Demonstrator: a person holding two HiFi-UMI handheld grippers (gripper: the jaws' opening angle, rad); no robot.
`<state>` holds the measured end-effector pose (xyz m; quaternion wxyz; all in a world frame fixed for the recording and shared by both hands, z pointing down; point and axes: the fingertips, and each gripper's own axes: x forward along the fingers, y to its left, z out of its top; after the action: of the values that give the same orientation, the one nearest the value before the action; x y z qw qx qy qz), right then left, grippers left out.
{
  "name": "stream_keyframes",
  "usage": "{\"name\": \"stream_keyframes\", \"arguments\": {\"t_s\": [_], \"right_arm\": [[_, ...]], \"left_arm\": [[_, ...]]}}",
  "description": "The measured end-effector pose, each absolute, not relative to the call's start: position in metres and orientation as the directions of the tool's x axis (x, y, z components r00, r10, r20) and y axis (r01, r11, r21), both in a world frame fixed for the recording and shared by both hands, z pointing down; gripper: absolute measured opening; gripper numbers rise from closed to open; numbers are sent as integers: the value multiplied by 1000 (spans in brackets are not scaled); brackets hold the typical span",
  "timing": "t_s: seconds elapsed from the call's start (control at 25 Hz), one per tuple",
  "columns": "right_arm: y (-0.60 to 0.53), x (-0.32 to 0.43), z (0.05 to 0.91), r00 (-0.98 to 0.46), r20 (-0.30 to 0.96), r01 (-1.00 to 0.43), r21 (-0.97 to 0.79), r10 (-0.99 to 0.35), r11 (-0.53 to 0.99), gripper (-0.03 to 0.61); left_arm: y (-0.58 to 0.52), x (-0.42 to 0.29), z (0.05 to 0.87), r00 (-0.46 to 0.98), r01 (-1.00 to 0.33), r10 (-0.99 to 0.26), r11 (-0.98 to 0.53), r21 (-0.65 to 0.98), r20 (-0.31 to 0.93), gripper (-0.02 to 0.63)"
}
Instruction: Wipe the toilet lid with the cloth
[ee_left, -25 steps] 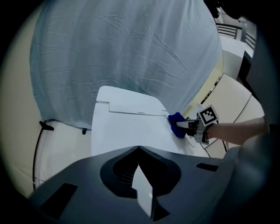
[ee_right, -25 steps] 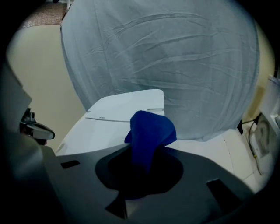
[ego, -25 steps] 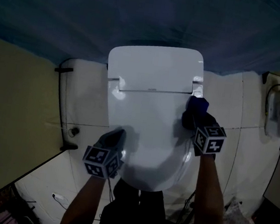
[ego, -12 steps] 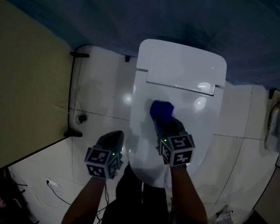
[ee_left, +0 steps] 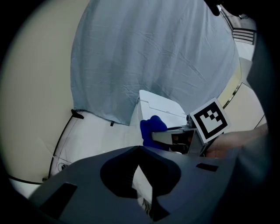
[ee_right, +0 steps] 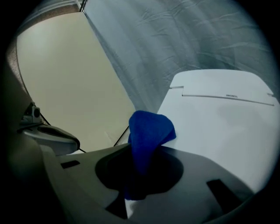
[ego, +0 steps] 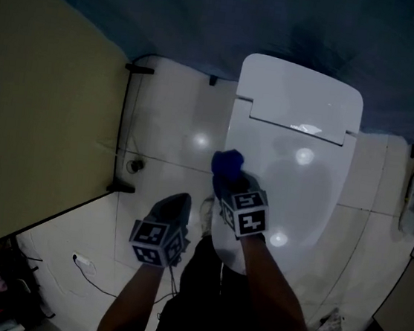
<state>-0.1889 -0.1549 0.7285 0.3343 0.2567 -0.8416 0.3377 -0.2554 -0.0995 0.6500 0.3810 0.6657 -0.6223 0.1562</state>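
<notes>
One cloth (ego: 227,163), toilet lid (ego: 298,187) (white), glossy floor (ego: 168,145)

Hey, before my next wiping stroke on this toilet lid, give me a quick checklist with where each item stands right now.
1. Cloth gripped by the right gripper: ok, the jaws are shut on it and a blue wad sticks out in front.
2. Toilet lid closed flat: ok.
3. Cloth pressed onto the lid: cannot tell; it sits at the lid's left edge.
4. Left gripper out of the stroke path: ok, it is off to the left over the floor, jaws together and empty.
5. Nothing lying on the lid: ok, only light glare.
</notes>
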Motion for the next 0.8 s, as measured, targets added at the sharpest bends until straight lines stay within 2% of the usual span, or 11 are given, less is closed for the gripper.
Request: {"name": "stream_keyframes", "arguments": {"t_s": [0.2,0.4,0.8], "right_arm": [[-160,-161,727,-638,736,-669,-386,-225,635,66],[-173,-99,725,-570,763,-712,-276,-303,645,66],[-186,51,729,-448,777,-844,-203,-442,497,66]], "left_arm": [[-106,-251,650,177,-950,-708,58,306,684,0],[-118,-231,649,202,-943,-715,42,329,670,0],[-127,-187,655,236,-941,-696,9,338,678,0]]}}
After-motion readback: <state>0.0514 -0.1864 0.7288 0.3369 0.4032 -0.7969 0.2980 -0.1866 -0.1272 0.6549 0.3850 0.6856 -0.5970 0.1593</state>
